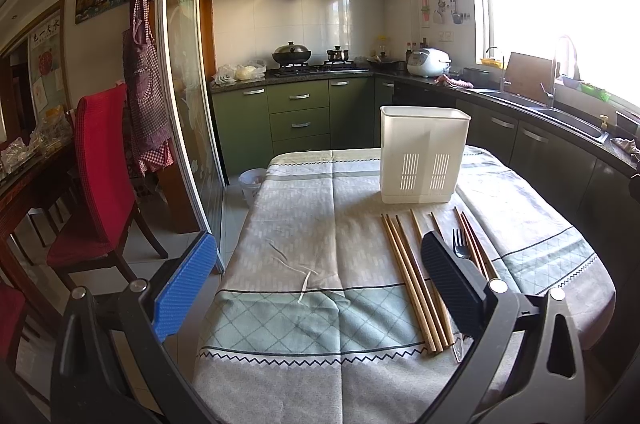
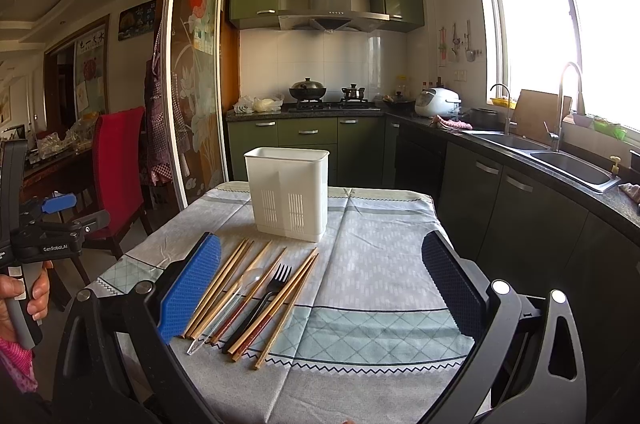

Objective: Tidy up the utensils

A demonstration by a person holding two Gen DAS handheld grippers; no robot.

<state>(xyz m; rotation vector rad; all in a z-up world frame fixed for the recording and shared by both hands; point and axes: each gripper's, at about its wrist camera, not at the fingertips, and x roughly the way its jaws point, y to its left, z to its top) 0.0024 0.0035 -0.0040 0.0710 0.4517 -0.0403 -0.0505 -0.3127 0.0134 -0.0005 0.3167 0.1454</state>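
Clearly nothing is gripped yet: the left tool (image 1: 316, 288) and the right tool (image 2: 320, 288) both hang released, jaws spread wide, above the tabletop (image 2: 380, 264). In the right wrist view the utensils lie in a loose fan at lower centre: wooden chopsticks (image 2: 224, 284), a clear spoon (image 2: 234, 300) and a black fork (image 2: 266, 298), with the white holder (image 2: 288, 193) standing upright beyond them, apart from their tips. In the left wrist view the holder (image 1: 422, 153) sits right of centre and the chopsticks (image 1: 412, 276) run toward the lower right, partly behind the black finger.

The likely trouble is the crowding. The sticks lie touching or nearly so, and the fork overlaps its neighbours, so closing on one piece may drag or scatter others, or pinch two at once. The cloth is wrinkled and could bunch under a low approach. The light, tall holder might tip if a utensil strikes its rim. A red chair (image 2: 120, 175) stands at left, clear of the work.
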